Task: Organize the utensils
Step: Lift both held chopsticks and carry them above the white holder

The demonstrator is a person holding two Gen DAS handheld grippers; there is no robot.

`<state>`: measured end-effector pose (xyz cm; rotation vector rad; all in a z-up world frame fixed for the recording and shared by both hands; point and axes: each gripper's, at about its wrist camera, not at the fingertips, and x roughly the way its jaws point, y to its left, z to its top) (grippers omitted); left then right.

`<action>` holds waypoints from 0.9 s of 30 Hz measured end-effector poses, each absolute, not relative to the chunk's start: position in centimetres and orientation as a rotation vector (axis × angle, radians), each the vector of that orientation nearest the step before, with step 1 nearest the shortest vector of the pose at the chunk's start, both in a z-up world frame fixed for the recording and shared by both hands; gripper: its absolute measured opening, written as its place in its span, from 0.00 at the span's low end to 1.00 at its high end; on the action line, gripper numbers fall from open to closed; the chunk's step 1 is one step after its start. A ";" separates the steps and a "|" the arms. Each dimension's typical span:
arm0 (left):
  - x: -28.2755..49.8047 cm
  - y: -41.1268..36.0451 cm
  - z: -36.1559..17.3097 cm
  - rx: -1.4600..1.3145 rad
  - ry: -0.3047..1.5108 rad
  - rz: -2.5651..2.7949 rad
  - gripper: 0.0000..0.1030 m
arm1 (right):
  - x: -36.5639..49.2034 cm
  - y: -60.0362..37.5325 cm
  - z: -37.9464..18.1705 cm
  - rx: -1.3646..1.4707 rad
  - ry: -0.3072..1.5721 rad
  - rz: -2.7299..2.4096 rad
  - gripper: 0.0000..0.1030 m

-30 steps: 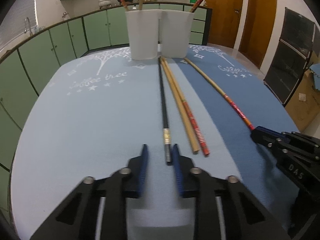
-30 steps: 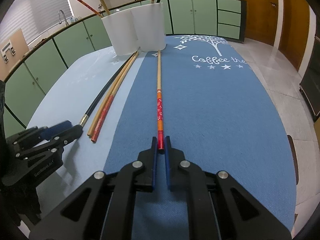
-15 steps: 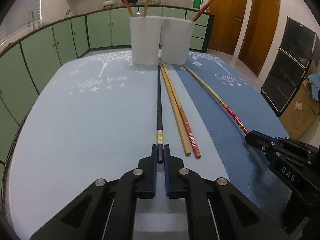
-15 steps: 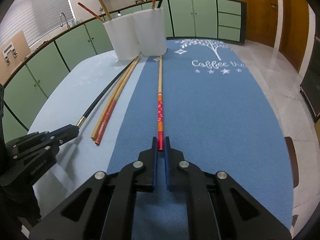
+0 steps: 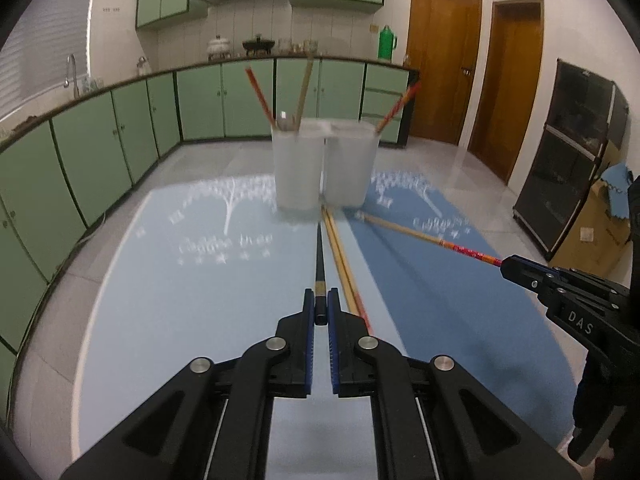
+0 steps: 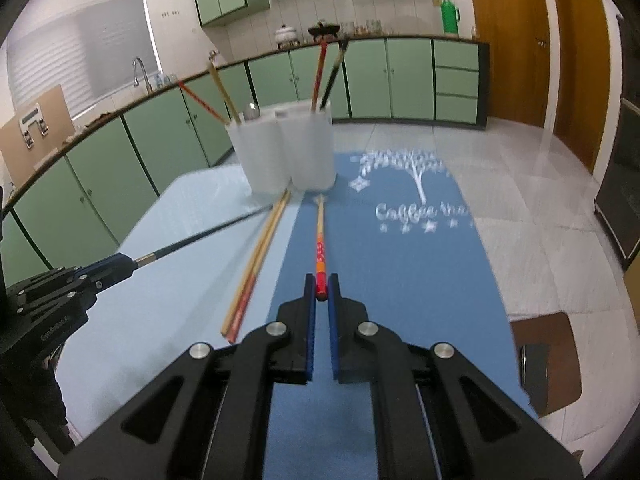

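Note:
My left gripper [image 5: 321,307] is shut on the near end of a black chopstick [image 5: 319,258], lifted off the table. My right gripper [image 6: 321,289] is shut on the red end of a red-and-wood chopstick [image 6: 320,240], also raised; its far tip points at the cups. Each gripper shows in the other's view: the right gripper [image 5: 506,266], the left gripper [image 6: 130,262]. Two white cups [image 5: 326,166] stand side by side at the far end of the table, each holding chopsticks. A wooden and a red-ended chopstick [image 6: 252,268] still lie together on the mat.
The table carries a light blue mat [image 5: 180,280] and a darker blue mat [image 6: 420,280] with white tree prints. Green cabinets [image 5: 120,136] ring the room. A brown chair seat [image 6: 548,360] stands by the table's right edge. A dark glass cabinet [image 5: 568,152] is at the right.
The left jaws closed on the black chopstick. Both grippers then rose, lifting the chopsticks' near ends off the mats; the table and cups now look farther below.

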<state>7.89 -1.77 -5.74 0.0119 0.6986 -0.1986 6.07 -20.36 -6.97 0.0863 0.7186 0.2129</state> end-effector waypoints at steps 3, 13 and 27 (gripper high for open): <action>7.9 -1.4 -4.1 -0.003 0.665 -0.206 0.06 | 6.3 -20.5 -5.1 0.083 0.684 0.216 0.05; 8.9 -1.5 0.4 0.041 0.571 -0.223 0.06 | 8.3 -20.5 -0.1 0.079 0.613 0.236 0.05; 13.0 -3.0 3.7 0.096 0.513 -0.287 0.06 | 12.8 -19.1 6.0 0.016 0.588 0.325 0.05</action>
